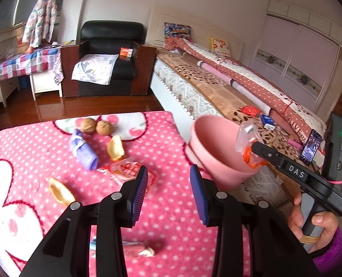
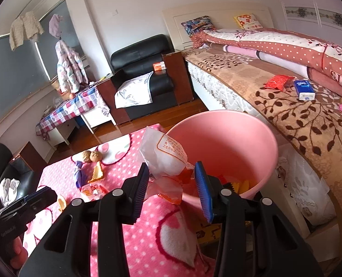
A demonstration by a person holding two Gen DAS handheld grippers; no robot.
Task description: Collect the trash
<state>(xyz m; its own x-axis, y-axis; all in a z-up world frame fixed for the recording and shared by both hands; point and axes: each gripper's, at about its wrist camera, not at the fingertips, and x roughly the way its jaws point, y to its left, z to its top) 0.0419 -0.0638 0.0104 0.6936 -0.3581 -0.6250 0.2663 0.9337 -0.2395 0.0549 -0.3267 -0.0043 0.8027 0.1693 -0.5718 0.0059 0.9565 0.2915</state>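
A pink bin stands off the right edge of a pink dotted blanket. My right gripper is open; a clear and orange plastic wrapper lies loosely between its jaws at the bin's rim. The right gripper also shows in the left wrist view. My left gripper is open and empty above the blanket, just right of a red and white wrapper. Orange peel pieces, a purple wrapper and two walnuts lie on the blanket.
A bed runs along the right, with a red packet, a blue box and a phone on it. A black armchair and a checked-cloth table stand behind. More scraps lie near the blanket's front.
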